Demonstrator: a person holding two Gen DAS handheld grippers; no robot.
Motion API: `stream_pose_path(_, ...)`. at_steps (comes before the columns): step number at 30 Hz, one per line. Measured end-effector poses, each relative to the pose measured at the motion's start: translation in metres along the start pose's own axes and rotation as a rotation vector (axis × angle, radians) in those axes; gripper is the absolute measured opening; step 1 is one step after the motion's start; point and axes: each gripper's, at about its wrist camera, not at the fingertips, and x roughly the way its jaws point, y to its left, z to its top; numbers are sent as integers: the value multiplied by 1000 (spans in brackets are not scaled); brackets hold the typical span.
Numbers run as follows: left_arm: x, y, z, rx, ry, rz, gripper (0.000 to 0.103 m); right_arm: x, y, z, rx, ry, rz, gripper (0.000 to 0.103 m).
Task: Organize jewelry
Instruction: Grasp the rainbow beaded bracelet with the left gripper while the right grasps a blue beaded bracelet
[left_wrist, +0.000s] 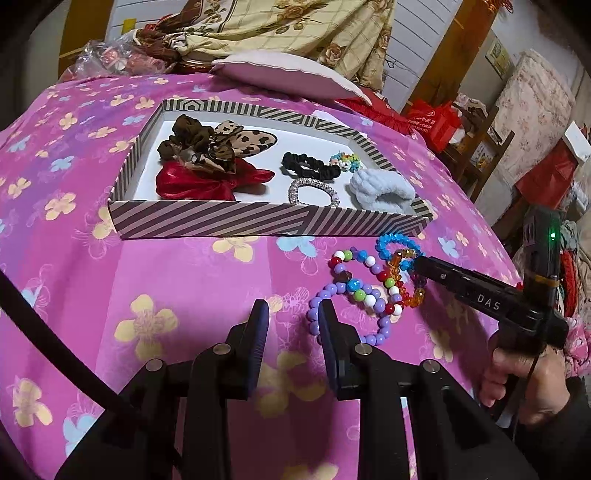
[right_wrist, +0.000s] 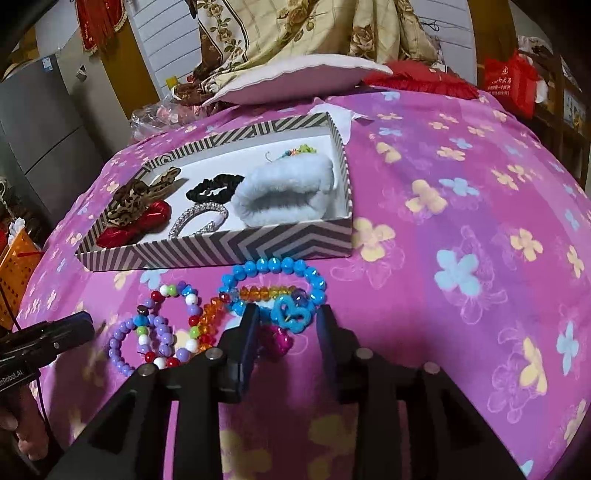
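Through the left wrist camera, my left gripper (left_wrist: 291, 314) hovers low over the pink bedspread (left_wrist: 184, 273), jaws parted and empty, the lavender bracelet (left_wrist: 343, 314) at one o'clock. My right gripper (left_wrist: 415, 266) reaches in from three o'clock.

Through the right wrist camera, my right gripper (right_wrist: 286, 314) stands spread around the blue bracelet (right_wrist: 273, 280), the striped box (right_wrist: 236, 247) at eleven o'clock.

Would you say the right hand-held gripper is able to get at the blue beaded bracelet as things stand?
Probably yes: the right hand-held gripper is open, with the blue beaded bracelet just ahead on the cloth. The tangled orange crystal bracelet may come along.
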Motion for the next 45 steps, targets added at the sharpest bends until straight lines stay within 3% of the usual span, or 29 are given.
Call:
stream_pose_path(5,0,-1,0,3,-3,-3,9,4,5,2,-36,6,-3,29)
stream_pose_path(6,1,-2,0,3,-3,-2,9,5,6,2,-43,6,-1,19)
stream_pose_path(8,1,-1,0,0,-5,2,9,4,9,1,-61,6,-13,19)
stream_pose_path(10,0,0,1,-5,-8,2,9,2,11,-1,-73,7,-31,8)
stream_pose_path(12,0,1,1,-11,-12,1,9,-4,9,-3,-55,0,-25,5)
stream_pose_path(18,2,-2,1,-3,-12,-10,9,-43,2,-8,-26,-84,1,5)
stream_pose_path(23,4,-3,1,-4,-10,-8,9,-48,-12,-8,22,-83,17,5)
stream_pose_path(24,4,-3,1,-5,-10,-7,9,-45,-12,-7,21,-82,10,5)
stream_pose_path(26,4,-3,1,-4,-9,-7,9,-38,-10,-4,19,-84,-16,15)
stream_pose_path(28,5,-4,0,0,-7,-6,9,-31,-5,-2,14,-83,10,34)
stream_pose_path(34,7,-3,-1,-2,-1,-8,9,4,15,2,-78,16,-46,36)
stream_pose_path(37,7,-5,0,5,0,-15,9,10,24,1,-133,20,-101,35)
stream_pose_path(38,7,-6,0,12,-1,-23,9,10,24,1,-136,22,-104,34)
stream_pose_path(40,8,-11,0,27,-5,-37,9,8,22,1,-127,19,-125,16)
stream_pose_path(42,11,-16,2,47,-5,-63,9,5,19,-1,-114,22,-124,9)
stream_pose_path(45,17,-28,7,81,-6,-102,9,-8,17,-5,-102,4,-108,9)
